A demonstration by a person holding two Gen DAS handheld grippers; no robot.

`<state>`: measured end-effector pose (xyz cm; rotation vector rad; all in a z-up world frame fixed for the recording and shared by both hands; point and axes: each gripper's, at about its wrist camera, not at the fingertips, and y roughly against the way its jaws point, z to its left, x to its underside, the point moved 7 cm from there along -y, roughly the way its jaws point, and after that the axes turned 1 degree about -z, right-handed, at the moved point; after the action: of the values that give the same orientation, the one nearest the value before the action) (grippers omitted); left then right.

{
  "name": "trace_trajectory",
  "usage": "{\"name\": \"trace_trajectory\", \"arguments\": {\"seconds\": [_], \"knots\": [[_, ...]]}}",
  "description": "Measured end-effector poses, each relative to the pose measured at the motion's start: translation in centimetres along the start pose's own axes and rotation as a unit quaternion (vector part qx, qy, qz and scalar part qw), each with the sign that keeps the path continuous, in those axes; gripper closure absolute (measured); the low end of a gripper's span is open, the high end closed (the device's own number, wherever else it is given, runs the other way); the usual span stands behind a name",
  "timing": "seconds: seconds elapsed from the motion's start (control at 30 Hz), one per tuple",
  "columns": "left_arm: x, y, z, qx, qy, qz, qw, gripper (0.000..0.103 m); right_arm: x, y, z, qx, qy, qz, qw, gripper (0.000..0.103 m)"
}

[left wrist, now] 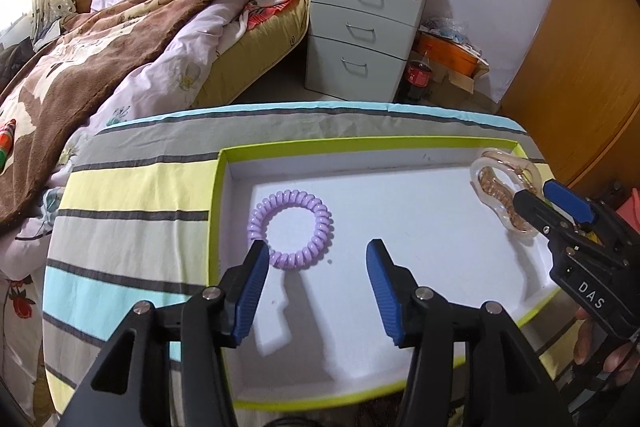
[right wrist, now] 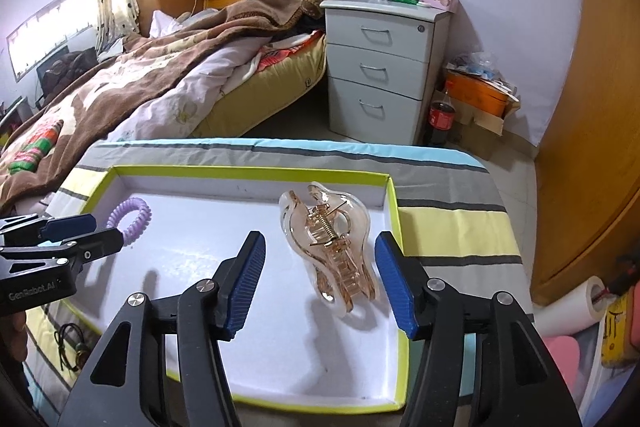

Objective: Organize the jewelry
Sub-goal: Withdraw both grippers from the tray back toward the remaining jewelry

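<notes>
Two pieces already lie in the white tray (left wrist: 224, 195): the purple coil band (left wrist: 291, 229) at its left, the clear claw clip (right wrist: 330, 247) at its right. Left gripper (left wrist: 316, 287) and right gripper (right wrist: 320, 279) both stand apart, holding nothing; a dark corded piece (right wrist: 72, 343) on the striped desk (left wrist: 132, 187) looks left to sort

A lilac spiral hair tie (left wrist: 291, 229) lies flat as a closed ring on the white floor of a shallow tray with a lime-green rim (left wrist: 216, 211), toward its left side. A translucent peach claw hair clip (right wrist: 331, 247) with a gold spring lies closed on its side near the tray's far right corner, well apart from the tie.
</notes>
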<state>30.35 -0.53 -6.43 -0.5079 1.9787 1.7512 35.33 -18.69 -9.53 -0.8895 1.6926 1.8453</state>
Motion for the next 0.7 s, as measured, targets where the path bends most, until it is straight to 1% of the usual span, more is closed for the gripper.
{"name": "trace_trajectory", "arguments": {"seconds": [0.23, 0.4, 0.5, 0.7], "knots": [[0.9, 2.7, 0.0, -0.002, 0.005, -0.021, 0.9998, 0.048, 0.0, 2.9, 0.2, -0.004, -0.012, -0.025, 1.000, 0.044], [1.9, 4.4, 0.3, -0.017, 0.007, -0.033, 0.9993, 0.048, 0.4, 5.1, 0.6, -0.010, -0.019, -0.037, 0.999, 0.044], [2.7, 5.5, 0.6, -0.028, 0.011, -0.042, 0.9986, 0.048, 1.0, 6.5, 0.9, -0.014, -0.021, -0.046, 0.999, 0.044], [4.5, 7.4, 1.0, -0.034, 0.023, -0.051, 0.9978, 0.048, 2.7, 8.8, 1.4, -0.021, -0.027, -0.056, 0.998, 0.044]]}}
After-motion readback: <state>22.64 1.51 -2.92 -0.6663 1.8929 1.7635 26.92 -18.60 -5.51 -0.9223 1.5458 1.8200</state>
